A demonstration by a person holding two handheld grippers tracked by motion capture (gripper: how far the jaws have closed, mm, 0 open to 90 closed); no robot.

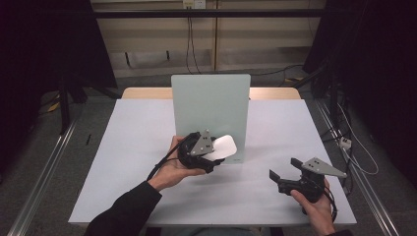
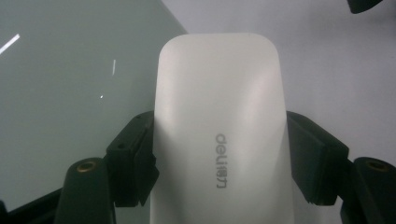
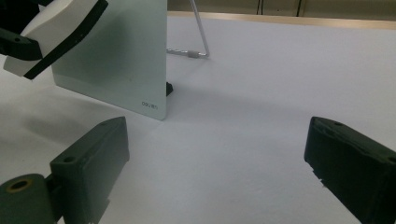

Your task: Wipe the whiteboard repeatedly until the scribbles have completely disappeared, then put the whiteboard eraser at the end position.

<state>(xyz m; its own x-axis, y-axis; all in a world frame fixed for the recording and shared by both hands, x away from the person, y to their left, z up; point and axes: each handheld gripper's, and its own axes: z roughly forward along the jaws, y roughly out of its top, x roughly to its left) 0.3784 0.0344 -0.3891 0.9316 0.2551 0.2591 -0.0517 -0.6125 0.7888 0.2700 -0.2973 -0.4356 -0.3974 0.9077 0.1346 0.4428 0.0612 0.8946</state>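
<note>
High view first, from the left: the left gripper (image 1: 212,155) sits in the person's left hand (image 1: 173,169) above the white table (image 1: 133,147), clenched on a white eraser (image 1: 222,146). The eraser is off the tabletop, just in front of the lower part of the upright pale-green board (image 1: 210,110), and its long axis runs from the jaws up and to the right, its free rounded end toward the board. Whether it touches the board cannot be told. In the left gripper view the eraser (image 2: 219,126) runs straight away from the camera, a smooth white rounded slab with grey lettering along its length, the black pads (image 2: 135,161) pressing on both long sides; its near end is cut off by the bottom edge. In the right gripper view its (image 3: 56,32) underside shows a dark layer, and the top left corner crops it. Farther right, the right gripper (image 1: 285,169) rests low near the table's front right, jaws spread apart with nothing between them, pointing left toward the board (image 3: 126,56), whose wire stand (image 3: 198,32) shows behind.
</note>
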